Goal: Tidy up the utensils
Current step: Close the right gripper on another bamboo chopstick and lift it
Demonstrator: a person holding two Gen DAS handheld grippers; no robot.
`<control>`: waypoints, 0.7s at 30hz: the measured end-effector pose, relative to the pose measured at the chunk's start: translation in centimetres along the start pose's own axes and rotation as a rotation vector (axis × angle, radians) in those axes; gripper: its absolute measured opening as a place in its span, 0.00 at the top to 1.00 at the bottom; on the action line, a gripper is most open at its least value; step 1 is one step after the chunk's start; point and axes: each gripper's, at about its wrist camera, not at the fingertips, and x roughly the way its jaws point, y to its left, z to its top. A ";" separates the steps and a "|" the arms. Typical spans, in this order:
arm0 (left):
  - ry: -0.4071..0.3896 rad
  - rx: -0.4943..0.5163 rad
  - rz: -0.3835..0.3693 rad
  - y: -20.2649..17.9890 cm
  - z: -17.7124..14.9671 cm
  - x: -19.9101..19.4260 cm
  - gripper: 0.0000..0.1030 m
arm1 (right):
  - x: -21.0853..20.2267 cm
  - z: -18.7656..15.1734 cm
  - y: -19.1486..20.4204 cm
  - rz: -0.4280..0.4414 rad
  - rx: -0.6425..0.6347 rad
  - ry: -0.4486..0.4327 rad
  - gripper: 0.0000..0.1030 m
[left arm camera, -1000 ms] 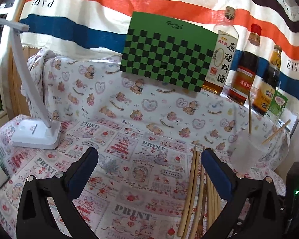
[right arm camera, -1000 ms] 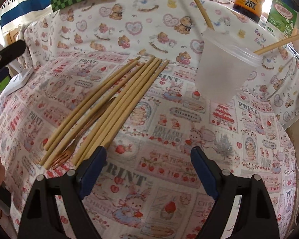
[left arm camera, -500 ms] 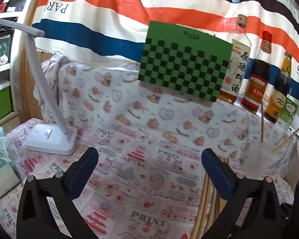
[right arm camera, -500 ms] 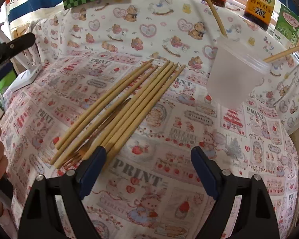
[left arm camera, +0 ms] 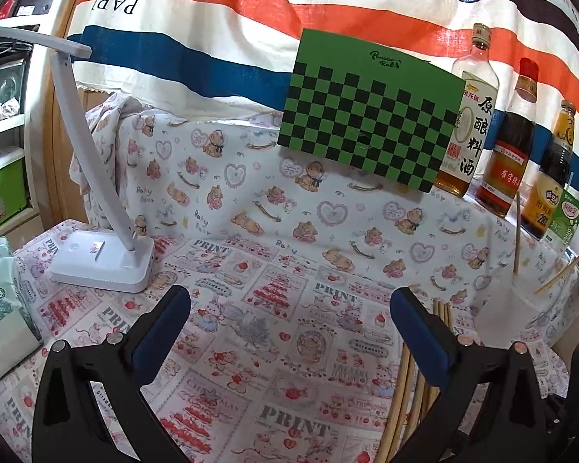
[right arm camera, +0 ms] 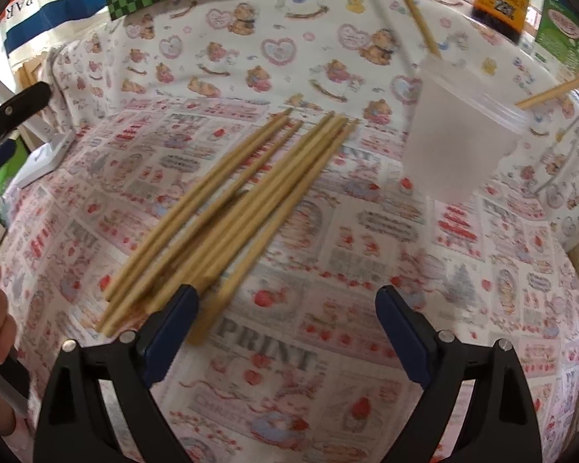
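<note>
Several wooden chopsticks (right arm camera: 247, 200) lie side by side on the printed tablecloth (right arm camera: 328, 351); a wooden fork seems to lie among them, mostly hidden. A frosted plastic cup (right arm camera: 455, 139) stands to their right and holds two chopsticks (right arm camera: 417, 11). My right gripper (right arm camera: 283, 332) is open and empty, just in front of the near ends of the chopsticks. My left gripper (left arm camera: 289, 332) is open and empty over the cloth. In the left wrist view the chopsticks (left arm camera: 409, 382) show behind its right finger and the cup (left arm camera: 521, 301) stands at the far right.
A white desk lamp (left arm camera: 104, 258) stands at the left, a tissue pack (left arm camera: 0, 305) at the left edge. A green checkerboard (left arm camera: 370, 112), three bottles (left arm camera: 471, 123) and a green carton (left arm camera: 565, 220) line the raised back ledge. The table edge drops off at the right.
The left gripper has swung left and drawn back, so the lamp moved toward the middle of its view. The right gripper has moved forward toward the near ends of the chopsticks.
</note>
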 end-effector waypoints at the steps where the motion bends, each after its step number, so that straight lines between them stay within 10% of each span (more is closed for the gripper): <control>1: 0.002 -0.004 -0.002 0.1 0.0 0.0 0.00 | 0.2 -0.1 -0.2 0.001 0.001 0.002 0.11; 6: 0.011 -0.027 -0.009 0.4 0.2 0.1 0.00 | 0.0 -0.2 -0.6 -0.001 0.002 -0.003 0.17; 11: 0.030 -0.029 -0.011 0.4 0.1 0.4 0.00 | -0.9 -0.6 -1.2 0.041 0.009 -0.009 0.90; 16: 0.023 0.003 0.002 -0.2 -0.1 0.3 0.00 | -1.3 -0.9 -3.7 0.131 0.130 -0.021 0.93; 21: 0.001 0.037 0.024 -0.8 -0.2 -0.2 0.00 | -5.7 -0.4 -6.0 0.163 0.233 -0.221 0.93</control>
